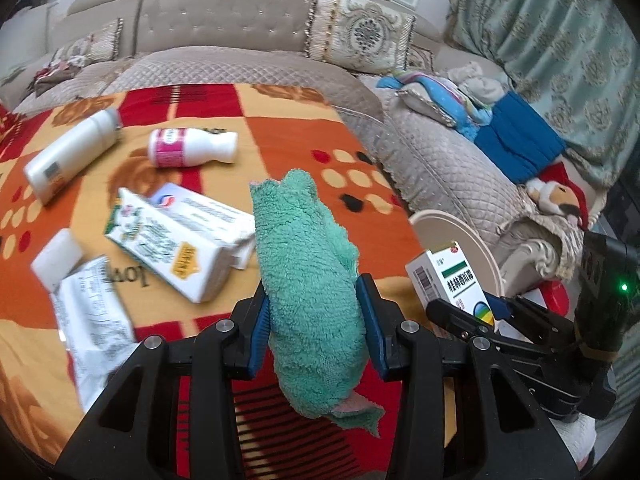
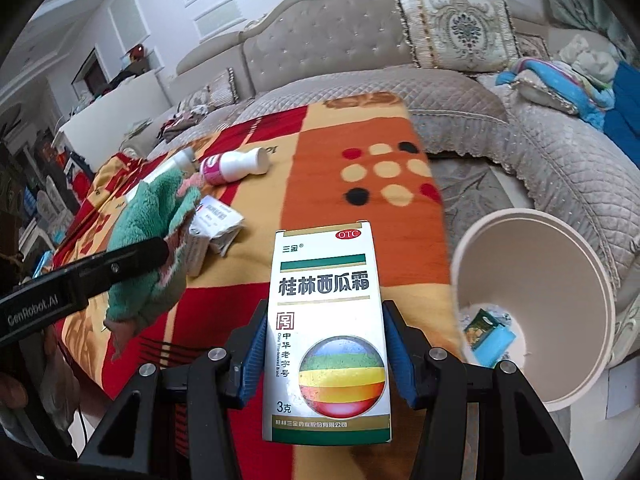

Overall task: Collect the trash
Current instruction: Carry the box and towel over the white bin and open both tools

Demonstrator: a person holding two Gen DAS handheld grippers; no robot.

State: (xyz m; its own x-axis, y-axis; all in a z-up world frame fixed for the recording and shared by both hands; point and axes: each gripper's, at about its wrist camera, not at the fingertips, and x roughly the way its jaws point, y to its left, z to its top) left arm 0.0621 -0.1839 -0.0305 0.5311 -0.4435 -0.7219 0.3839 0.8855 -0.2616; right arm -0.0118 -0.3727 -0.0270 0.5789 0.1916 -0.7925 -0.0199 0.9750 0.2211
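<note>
Green terry cloth (image 1: 310,292), rolled into a thick wad, fills the left gripper (image 1: 316,320); its blue-padded jaws are clenched on the roll's middle, one frayed end hanging below them and the other sticking up past the fingertips. Just to its right, the right gripper (image 2: 326,344) has its jaws clamped on both sides of a white medicine box (image 2: 326,332), held upright with a rainbow-striped ball printed low on its face and a red OTC oval at the top. Both tools hang over a blanket (image 1: 280,140) patterned in orange, red and cream squares. Beside the blanket's right edge stands a cream plastic bin (image 2: 532,280), tilted toward the right wrist camera, with a small green-and-blue packet (image 2: 488,330) lying on its bottom. Farther out on the blanket lie the rest of the scraps: a crumpled printed leaflet (image 1: 94,316) touching a small white block (image 1: 58,258), a flattened white carton (image 1: 176,240) with green print, then a white bottle with a pink label (image 1: 192,148) on its side and a taller white bottle (image 1: 70,156) lying near it. Beyond them runs a grey tufted sofa (image 1: 224,12) with an embroidered cushion (image 1: 360,34).
</note>
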